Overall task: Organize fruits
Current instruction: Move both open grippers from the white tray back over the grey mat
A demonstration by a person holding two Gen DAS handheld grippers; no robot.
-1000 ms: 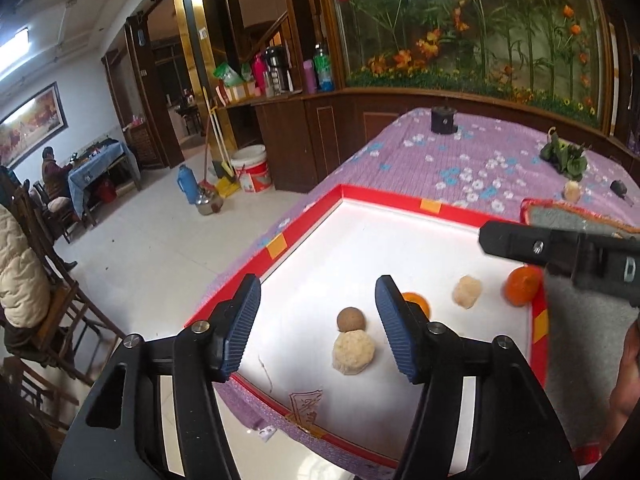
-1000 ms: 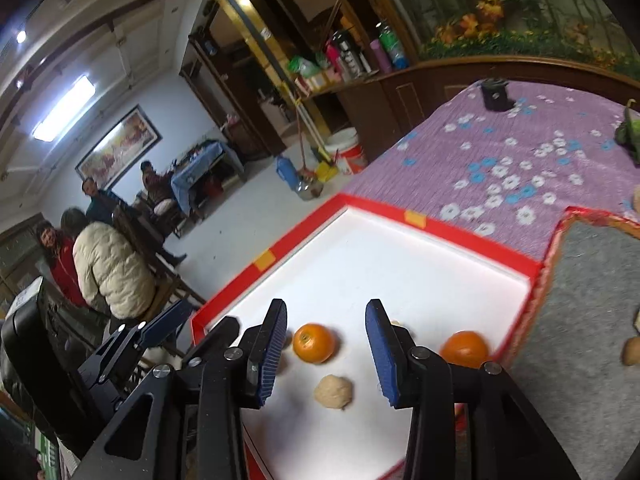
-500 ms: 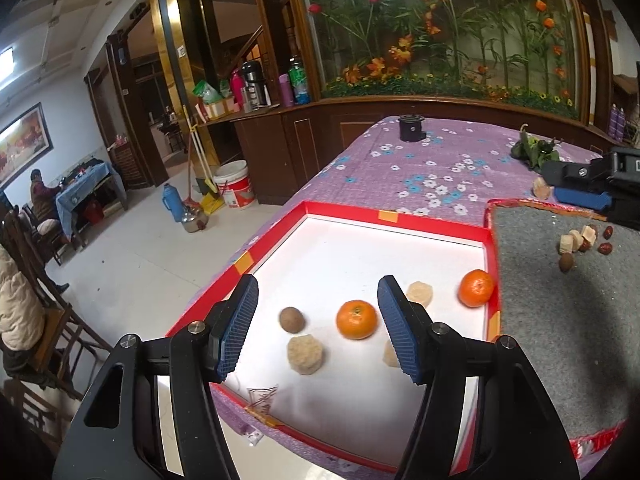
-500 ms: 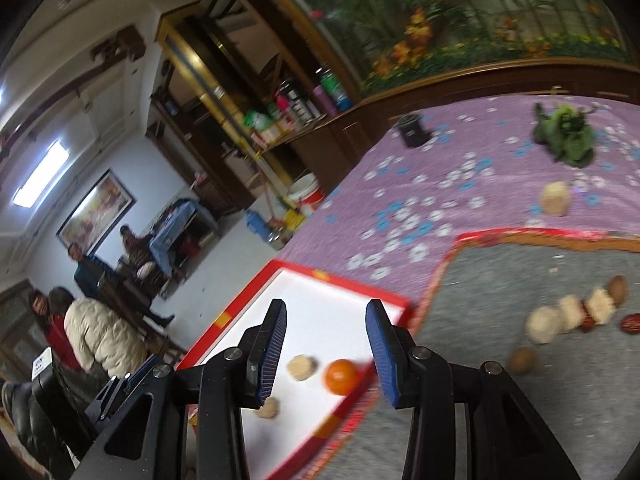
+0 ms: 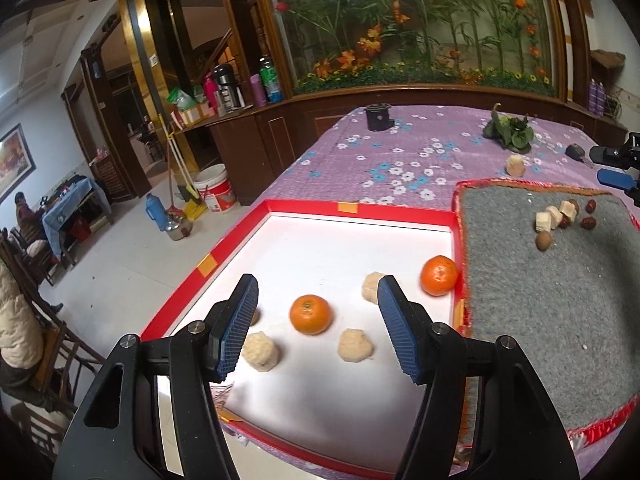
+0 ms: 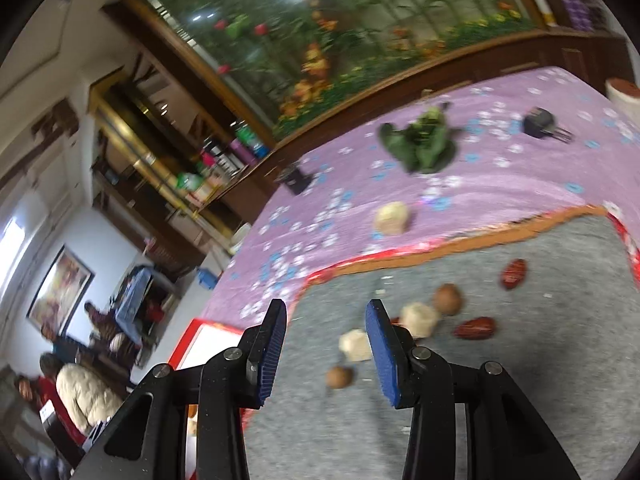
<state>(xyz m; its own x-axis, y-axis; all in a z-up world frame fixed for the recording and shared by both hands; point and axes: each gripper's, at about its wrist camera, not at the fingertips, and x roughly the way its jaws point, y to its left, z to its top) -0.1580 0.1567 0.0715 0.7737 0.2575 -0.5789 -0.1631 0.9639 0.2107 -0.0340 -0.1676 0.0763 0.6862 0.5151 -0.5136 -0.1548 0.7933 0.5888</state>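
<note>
Left claw (image 5: 316, 322) hovers over the white red-rimmed tray (image 5: 360, 216), fingers apart, holding nothing. In the tray, left to right: a pale lumpy fruit (image 5: 261, 351), an orange (image 5: 310, 314) between the fingertips' line of sight, a second pale fruit (image 5: 355, 345), a third (image 5: 372, 286), and another orange (image 5: 439, 275) against the right rim. The grey mat (image 5: 540, 300) adjoins the tray and carries a cluster of pale cubes (image 5: 554, 216), brown nuts and red dates. Right claw (image 6: 326, 346) is above that mat, fingers apart, empty; motion blur. One pale cube (image 6: 392, 218) lies alone on the purple floral surface (image 6: 480, 176).

Purple floral tablecloth (image 5: 404, 152), black cylindrical container (image 5: 378, 117), white bucket (image 5: 213, 187), blue flask (image 5: 155, 212), possibly leafy greens (image 6: 420, 142)
</note>
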